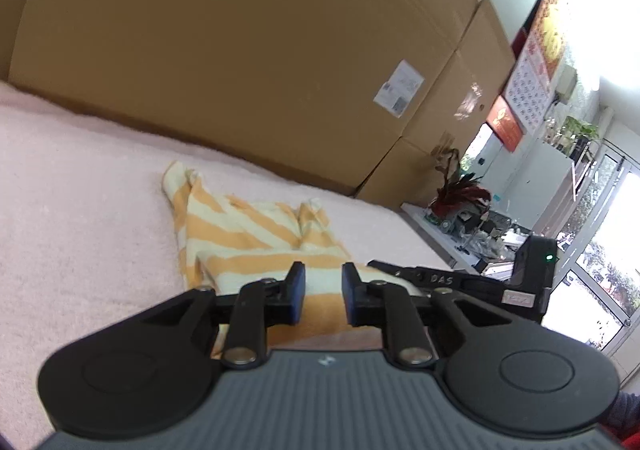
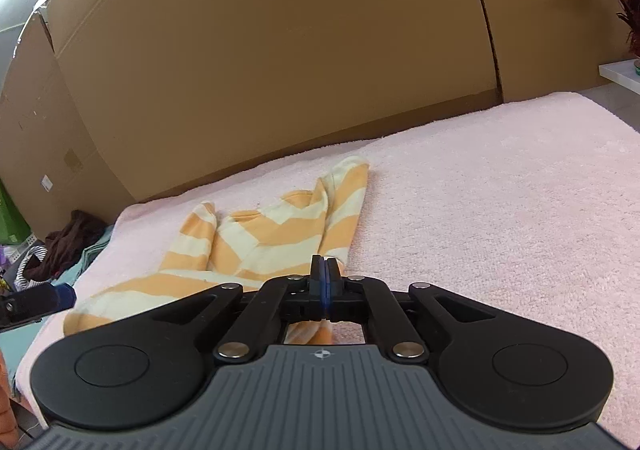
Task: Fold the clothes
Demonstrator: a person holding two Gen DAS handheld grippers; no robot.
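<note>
From my left wrist camera, my left gripper point(image 1: 323, 290) hovers with its jaws parted and nothing between the pads, just over the near edge of the orange-and-cream striped garment point(image 1: 244, 234). That garment lies crumpled on the pink towel point(image 1: 80, 218) covering the desk, with cardboard boxes point(image 1: 240, 50) behind it. My right gripper point(image 1: 452, 282) shows at the right, beside the cloth.

From my right wrist camera, my right gripper point(image 2: 325, 282) is clenched, pads pressed together; I cannot tell whether cloth is pinched. The striped garment point(image 2: 260, 234) spreads ahead and left.
</note>
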